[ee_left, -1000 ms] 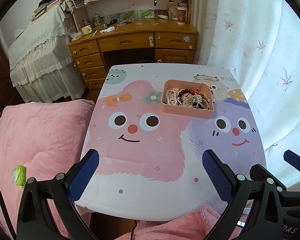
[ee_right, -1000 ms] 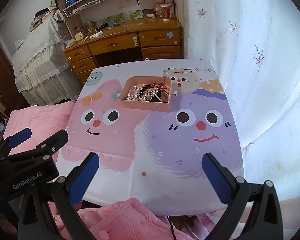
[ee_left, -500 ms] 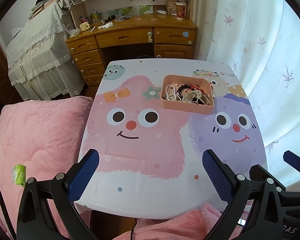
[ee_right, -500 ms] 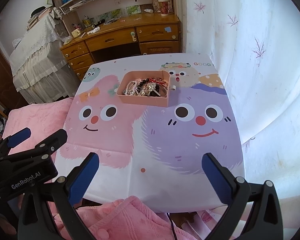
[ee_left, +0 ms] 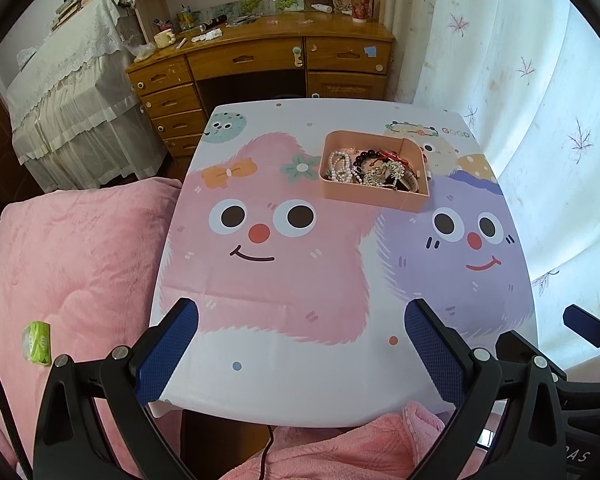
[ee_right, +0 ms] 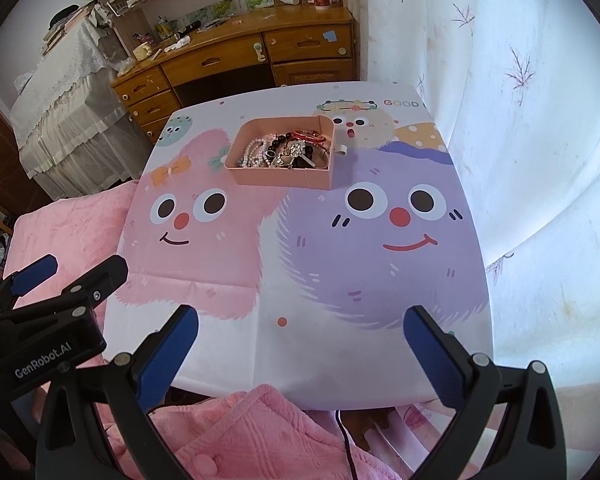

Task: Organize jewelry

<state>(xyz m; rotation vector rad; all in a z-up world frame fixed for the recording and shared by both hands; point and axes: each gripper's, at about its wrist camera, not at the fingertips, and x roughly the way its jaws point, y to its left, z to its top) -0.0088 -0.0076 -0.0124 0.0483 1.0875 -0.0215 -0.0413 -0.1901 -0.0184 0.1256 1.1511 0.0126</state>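
A pink box (ee_left: 370, 200) stands on the far right part of the cartoon-print table (ee_left: 292, 384). It holds a tangled pile of jewelry (ee_left: 370, 170): a pearl string, dark beads, a red piece and sparkly pieces. The box also shows in the right wrist view (ee_right: 278, 180) with the jewelry (ee_right: 286, 152) inside. A small white piece (ee_right: 342, 151) lies just right of the box. My left gripper (ee_left: 301, 354) is open and empty over the table's near edge. My right gripper (ee_right: 300, 356) is open and empty, also near the front edge, to the right of the left one (ee_right: 40, 308).
A pink quilt (ee_left: 72, 264) lies left of the table with a small green packet (ee_left: 38, 342) on it. A wooden desk (ee_left: 260, 60) stands behind the table. White curtains (ee_left: 540, 100) hang on the right. Pink cloth (ee_right: 240, 436) lies below the front edge.
Both grippers have tilted and moved forward a little, so the table and box sit lower in view. Both stay open and empty. The box has not moved.
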